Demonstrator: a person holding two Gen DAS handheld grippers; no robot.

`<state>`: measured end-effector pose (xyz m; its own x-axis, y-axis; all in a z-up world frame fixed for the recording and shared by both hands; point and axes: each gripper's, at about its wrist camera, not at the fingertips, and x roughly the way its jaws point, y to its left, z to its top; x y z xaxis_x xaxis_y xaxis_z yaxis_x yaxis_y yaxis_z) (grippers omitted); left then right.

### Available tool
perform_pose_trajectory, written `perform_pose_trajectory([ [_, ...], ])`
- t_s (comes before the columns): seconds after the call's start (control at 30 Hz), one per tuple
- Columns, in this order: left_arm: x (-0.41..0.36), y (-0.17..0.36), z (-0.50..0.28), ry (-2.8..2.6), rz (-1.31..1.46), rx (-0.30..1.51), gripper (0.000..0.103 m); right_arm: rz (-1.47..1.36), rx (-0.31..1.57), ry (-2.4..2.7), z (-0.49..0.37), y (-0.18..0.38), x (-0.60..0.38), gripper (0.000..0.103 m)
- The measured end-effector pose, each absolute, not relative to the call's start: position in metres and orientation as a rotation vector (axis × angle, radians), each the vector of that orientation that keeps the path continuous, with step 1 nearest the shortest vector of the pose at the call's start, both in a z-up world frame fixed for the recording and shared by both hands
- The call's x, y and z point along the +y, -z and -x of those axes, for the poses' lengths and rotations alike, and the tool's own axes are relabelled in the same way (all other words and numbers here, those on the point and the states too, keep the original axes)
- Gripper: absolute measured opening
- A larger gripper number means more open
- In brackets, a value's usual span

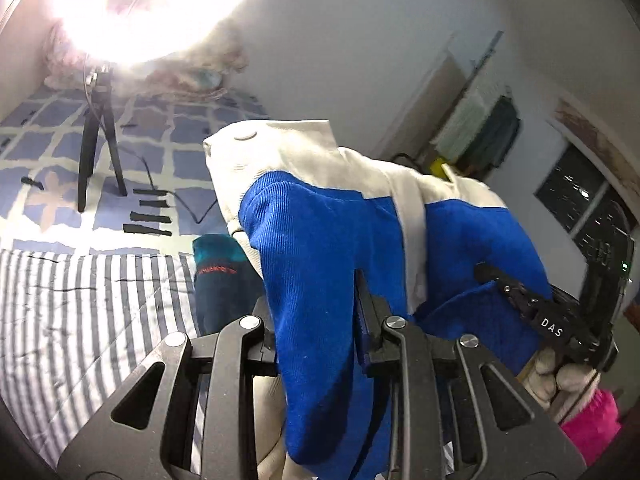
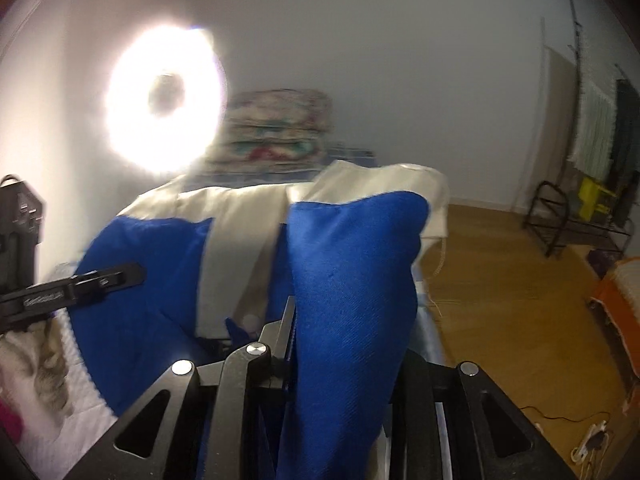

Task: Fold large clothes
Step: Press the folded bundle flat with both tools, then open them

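A large blue and cream garment (image 1: 320, 248) hangs lifted above the bed, held by both grippers. My left gripper (image 1: 320, 300) is shut on a blue fold of it; the fabric drapes over and hides the fingertips. The right gripper shows at the right of the left wrist view (image 1: 536, 312), held by a gloved hand. In the right wrist view my right gripper (image 2: 296, 320) is shut on another blue fold of the garment (image 2: 352, 280). The left gripper (image 2: 80, 284) shows at the left of that view.
A striped sheet (image 1: 80, 320) and a blue checked bedspread (image 1: 160, 140) cover the bed. A ring light (image 2: 164, 112) on a tripod (image 1: 96, 152) stands on it, with folded blankets (image 2: 276, 128) behind. A dark teal garment (image 1: 220, 272) lies below. Wooden floor (image 2: 500, 280) and a rack (image 2: 560, 224) are to the right.
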<state>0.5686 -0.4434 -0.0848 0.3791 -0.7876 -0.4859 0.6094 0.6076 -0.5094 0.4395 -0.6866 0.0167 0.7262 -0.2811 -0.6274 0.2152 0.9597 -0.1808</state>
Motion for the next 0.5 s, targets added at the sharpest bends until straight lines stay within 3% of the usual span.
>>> perform_pose_trajectory([
  [0.07,-0.467,0.112,-0.587,0.815,0.16,0.803,0.038,0.174,0.807,0.374,-0.464,0.022,-0.697,0.038],
  [0.1,-0.485,0.134,-0.598,0.731,0.039,0.853,0.044,0.207,0.849,0.42,-0.471,0.038,-0.702,0.049],
  [0.13,-0.495,0.155,-0.606,0.662,-0.043,0.913,0.047,0.239,0.881,0.486,-0.478,0.056,-0.707,0.054],
  [0.2,-0.496,0.171,-0.608,0.621,-0.03,0.892,0.061,0.224,0.883,0.53,-0.482,0.072,-0.718,0.068],
  [0.33,-0.494,0.184,-0.619,0.643,0.016,0.896,0.068,-0.025,0.852,0.445,-0.482,0.08,-0.751,0.066],
  [0.5,-0.487,0.198,-0.635,0.68,0.092,0.916,0.077,-0.085,0.83,0.422,-0.492,0.098,-0.769,0.066],
])
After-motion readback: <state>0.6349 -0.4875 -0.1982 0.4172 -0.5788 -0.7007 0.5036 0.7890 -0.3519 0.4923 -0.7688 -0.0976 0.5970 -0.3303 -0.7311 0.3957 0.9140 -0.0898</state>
